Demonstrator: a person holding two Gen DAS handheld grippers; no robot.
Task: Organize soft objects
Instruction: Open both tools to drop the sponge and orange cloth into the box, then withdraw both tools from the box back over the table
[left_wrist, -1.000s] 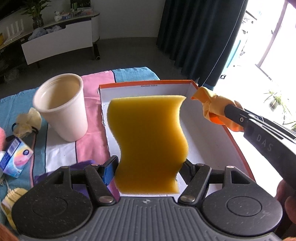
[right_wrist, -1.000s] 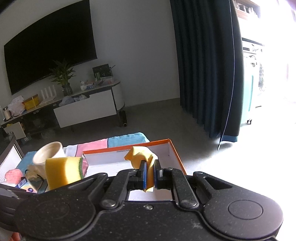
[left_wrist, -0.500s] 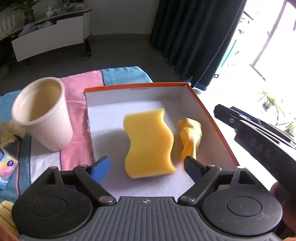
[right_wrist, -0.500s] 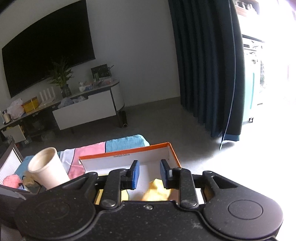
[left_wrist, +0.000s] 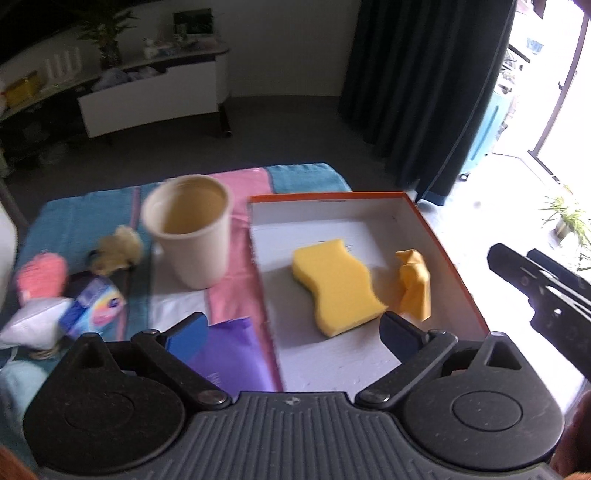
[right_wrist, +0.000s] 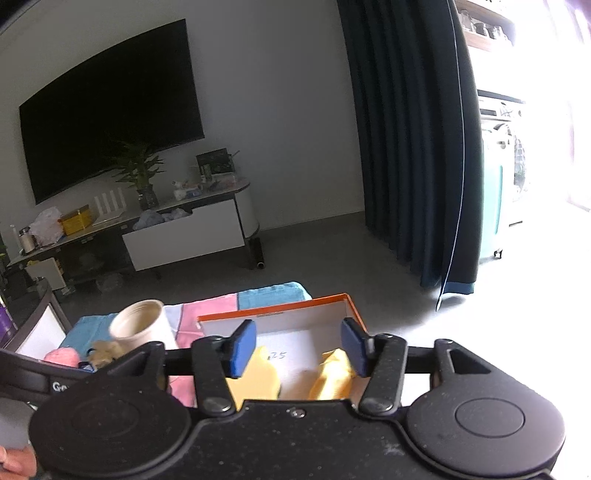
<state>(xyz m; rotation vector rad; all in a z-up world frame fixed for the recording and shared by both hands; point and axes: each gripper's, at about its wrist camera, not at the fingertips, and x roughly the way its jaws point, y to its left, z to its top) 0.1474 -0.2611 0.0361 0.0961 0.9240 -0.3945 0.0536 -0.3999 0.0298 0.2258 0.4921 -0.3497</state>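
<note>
A yellow sponge (left_wrist: 338, 286) lies flat inside the orange-edged white box (left_wrist: 454, 258), and a crumpled orange cloth (left_wrist: 413, 282) rests just to its right. My left gripper (left_wrist: 293, 330) hovers above the box's near end, its jaws opening wide with nothing between them. Seen from the right wrist, the sponge (right_wrist: 258, 376) and the cloth (right_wrist: 332, 374) lie below my right gripper (right_wrist: 299, 347). Its jaws are opening too, and nothing is held between the blue pads. The right gripper's black body shows at the left wrist view's right edge.
Left of the box on the striped towel (left_wrist: 92, 214) stand a cream cup (left_wrist: 190, 234), a fluffy yellow item (left_wrist: 118, 251), a pink fuzzy item (left_wrist: 42, 275), a small colourful packet (left_wrist: 96, 306) and a purple packet (left_wrist: 231, 354). A TV stand and dark curtains are behind.
Both grippers let go and opened: the sponge and the orange cloth dropped into the box. Both grippers then rose and pulled back from it.
</note>
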